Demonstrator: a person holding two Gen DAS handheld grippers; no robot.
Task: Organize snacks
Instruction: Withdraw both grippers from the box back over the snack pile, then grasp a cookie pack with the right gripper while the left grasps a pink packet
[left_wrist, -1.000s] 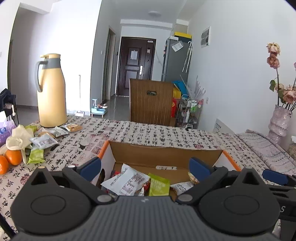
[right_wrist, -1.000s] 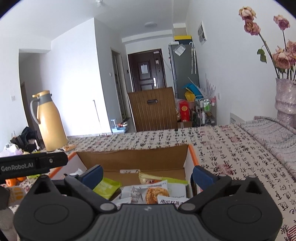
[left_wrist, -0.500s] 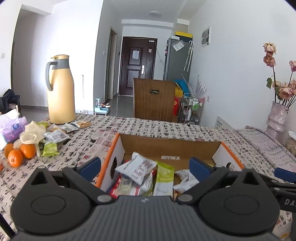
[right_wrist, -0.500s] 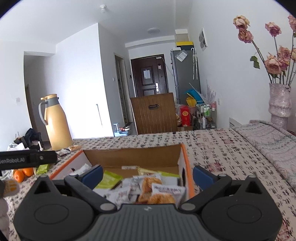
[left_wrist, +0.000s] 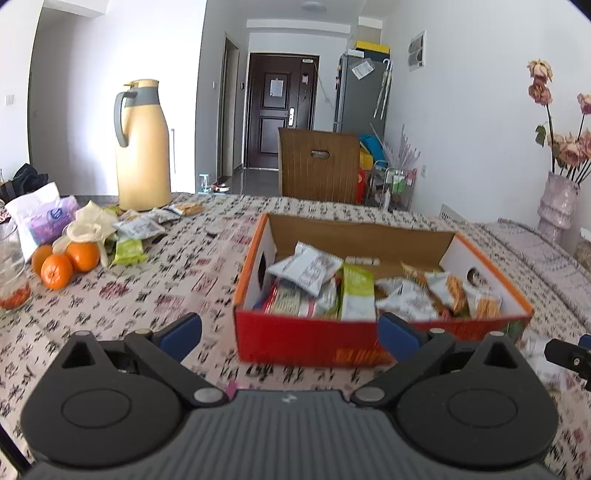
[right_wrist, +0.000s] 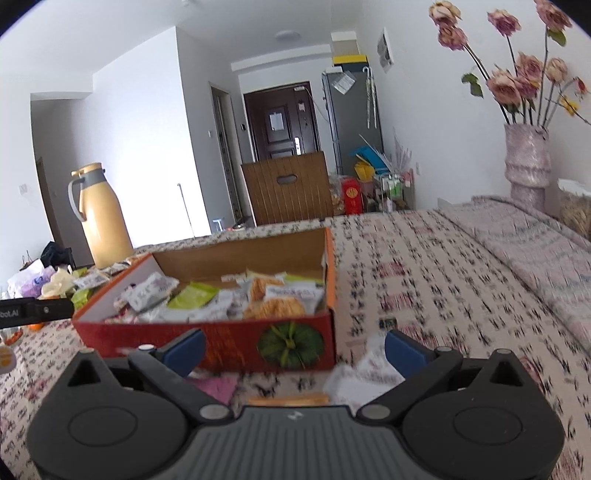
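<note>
A red cardboard box (left_wrist: 369, 295) sits on the worktop (left_wrist: 166, 295), which has a cloth with black writing on it. The box is full of little snack packets (left_wrist: 306, 267), white ones and green ones, all piled loosely. More loose packets (left_wrist: 138, 227) lie far off to the left, near a tall yellow jug (left_wrist: 142, 147) and some oranges (left_wrist: 57, 269). A few more packets (right_wrist: 365, 373) lie just in front of the box, close to the right gripper (right_wrist: 293, 350).

Both grippers are near the front of the box. The left gripper (left_wrist: 288, 334) has its jaws wide apart and holds nothing. The right gripper's jaws are wide too, and empty.

The packets look light and soft, like small pillows with air inside. The wrapping looks shiny, so it may slip. The biscuits inside could crack if squeezed hard. I think the best place to pinch one is the flat sealed edge, or gently across the middle. The box looks stiff and heavier, better pushed than lifted.
</note>
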